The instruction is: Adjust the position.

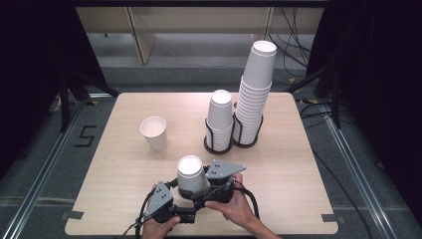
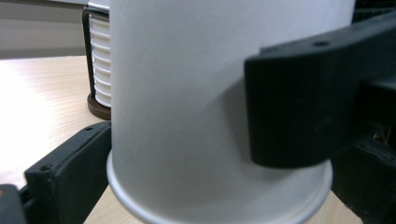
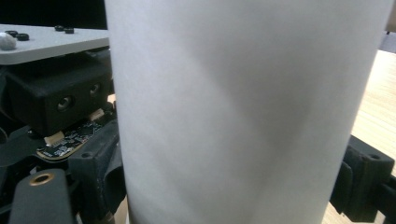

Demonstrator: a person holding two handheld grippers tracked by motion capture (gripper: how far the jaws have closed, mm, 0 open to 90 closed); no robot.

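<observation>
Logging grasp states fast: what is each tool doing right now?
Left tool: closed on the upside-down paper cup.
Right tool: jaws at the same cup's sides, apparently gripping it.

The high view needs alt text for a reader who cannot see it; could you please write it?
Two hand-held grippers, left and right, clasp an upside-down cup near the table's front edge. An upright cup stands to the left, and two stacks, short and tall, sit in black holders behind.
</observation>
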